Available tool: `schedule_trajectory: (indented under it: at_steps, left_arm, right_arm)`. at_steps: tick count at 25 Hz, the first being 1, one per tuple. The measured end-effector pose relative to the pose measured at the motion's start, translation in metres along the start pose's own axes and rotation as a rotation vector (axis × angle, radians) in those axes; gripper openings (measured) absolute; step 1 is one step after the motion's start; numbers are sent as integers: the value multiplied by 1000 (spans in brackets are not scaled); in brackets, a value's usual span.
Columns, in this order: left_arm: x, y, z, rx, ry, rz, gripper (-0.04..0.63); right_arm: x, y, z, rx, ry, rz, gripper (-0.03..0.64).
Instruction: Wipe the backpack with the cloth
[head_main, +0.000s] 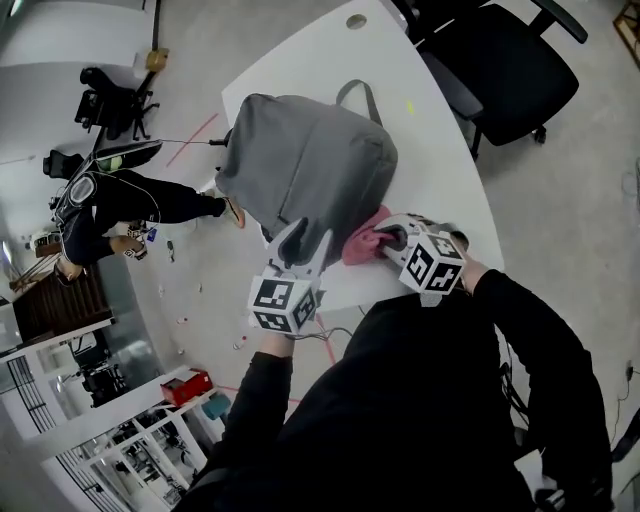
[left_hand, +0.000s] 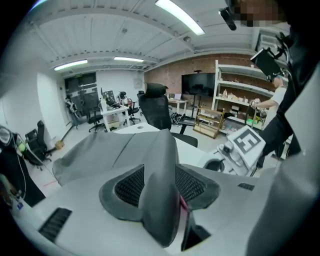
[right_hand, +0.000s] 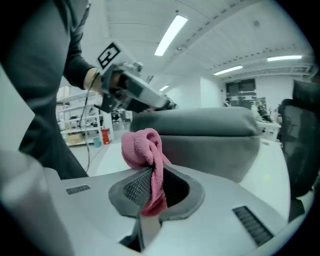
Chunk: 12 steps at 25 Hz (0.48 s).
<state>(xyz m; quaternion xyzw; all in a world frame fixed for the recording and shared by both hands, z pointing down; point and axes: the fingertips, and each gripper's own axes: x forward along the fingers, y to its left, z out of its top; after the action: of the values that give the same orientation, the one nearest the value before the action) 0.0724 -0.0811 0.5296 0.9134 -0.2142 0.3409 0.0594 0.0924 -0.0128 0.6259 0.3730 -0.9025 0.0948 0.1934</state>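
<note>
The backpack (head_main: 310, 160) is pinched in the left gripper (left_hand: 160, 190), the cloth (right_hand: 142, 145) clamped in the right gripper (right_hand: 150, 185); the fold between the left jaws may be tugged free by hard wiping

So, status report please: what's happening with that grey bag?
Left gripper clamped on the backpack, near edge. Right gripper shut on pink cloth, beside the backpack. Nothing in the way.

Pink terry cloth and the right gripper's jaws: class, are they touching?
Touching. The right gripper view shows the pink terry cloth pinched between the jaws of the right gripper.
</note>
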Motion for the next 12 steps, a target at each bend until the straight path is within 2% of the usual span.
schedule_trajectory:
  at_steps: [4, 6, 8, 10, 11, 12]
  left_arm:
    - [26, -16, 16, 249, 74, 21, 191]
    - [49, -21, 22, 341, 133, 38, 232]
    - [76, -25, 23, 362, 202, 27, 268]
    - [100, -28, 18, 369, 290, 10, 265]
    - [107, -29, 14, 381, 324, 14, 246]
    - [109, -29, 11, 398, 340, 23, 196]
  right_arm:
    - [-60, -127, -28, 206, 6, -309, 41]
    - [-82, -178, -31, 293, -14, -422, 41]
    - [-90, -207, -25, 339, -46, -472, 41]
    - [-84, -211, -15, 348, -66, -465, 41]
    - [-79, -205, -11, 351, -69, -451, 41]
    - [-76, -196, -8, 359, -73, -434, 41]
